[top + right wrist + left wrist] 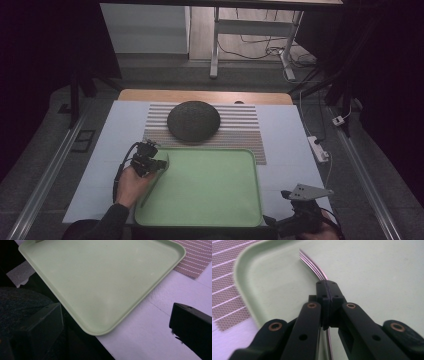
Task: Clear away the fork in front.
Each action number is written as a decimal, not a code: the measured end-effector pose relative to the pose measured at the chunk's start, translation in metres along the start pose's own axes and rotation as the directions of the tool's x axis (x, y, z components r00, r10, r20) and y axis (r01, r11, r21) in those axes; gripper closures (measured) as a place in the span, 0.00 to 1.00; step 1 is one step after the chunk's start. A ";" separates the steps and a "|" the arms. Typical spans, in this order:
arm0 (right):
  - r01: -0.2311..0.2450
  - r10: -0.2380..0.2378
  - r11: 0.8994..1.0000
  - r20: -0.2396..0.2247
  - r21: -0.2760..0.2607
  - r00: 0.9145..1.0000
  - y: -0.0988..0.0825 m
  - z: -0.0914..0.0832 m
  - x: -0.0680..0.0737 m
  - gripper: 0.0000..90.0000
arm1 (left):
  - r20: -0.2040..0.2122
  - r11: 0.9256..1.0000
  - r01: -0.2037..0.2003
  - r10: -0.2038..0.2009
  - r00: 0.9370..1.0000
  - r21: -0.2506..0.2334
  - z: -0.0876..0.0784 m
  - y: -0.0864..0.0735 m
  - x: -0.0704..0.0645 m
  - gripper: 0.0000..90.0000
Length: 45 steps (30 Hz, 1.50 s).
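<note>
Hidden and cut-off items, for your check:

- Fork (313, 263): your left gripper (327, 287) covers its middle; the handle runs off the bottom edge of the left gripper view, and the tines are blurred.
- Tray (105, 285): its far corners are cut by the right gripper view's edges.
- Right gripper (300, 212): cut off by the high view's bottom edge; fingers (192, 322) only partly in frame.

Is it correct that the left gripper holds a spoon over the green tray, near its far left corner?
Not quite: the left gripper holds a fork, not a spoon; its tines show in the left gripper view. It is indeed over the green tray, near its far left corner.
</note>
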State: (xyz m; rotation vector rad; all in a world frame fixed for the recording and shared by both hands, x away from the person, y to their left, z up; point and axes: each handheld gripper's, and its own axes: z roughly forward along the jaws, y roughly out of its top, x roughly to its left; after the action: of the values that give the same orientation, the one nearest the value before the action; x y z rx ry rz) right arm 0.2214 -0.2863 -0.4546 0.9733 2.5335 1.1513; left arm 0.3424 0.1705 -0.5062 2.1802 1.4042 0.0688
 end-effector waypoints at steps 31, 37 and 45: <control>-0.026 0.026 1.000 -0.025 0.011 0.999 0.001 0.002 -0.003 0.00 | 0.017 0.986 -0.162 0.162 0.987 0.049 0.022 0.003 -0.031 0.99; -0.027 0.027 1.000 -0.026 0.016 0.999 0.001 0.002 -0.003 0.00 | -0.009 0.990 -0.133 0.134 0.991 0.057 0.018 0.003 -0.021 0.99; -0.032 0.032 0.999 -0.031 0.018 0.999 0.001 0.002 -0.004 0.00 | -0.036 0.994 -0.092 0.095 0.995 0.063 0.013 0.001 -0.009 0.99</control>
State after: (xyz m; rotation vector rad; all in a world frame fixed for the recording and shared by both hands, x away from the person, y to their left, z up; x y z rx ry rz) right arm 0.2254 -0.2872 -0.4557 1.0113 2.5655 1.1641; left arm 0.3436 0.1568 -0.5149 2.3060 1.3412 0.1041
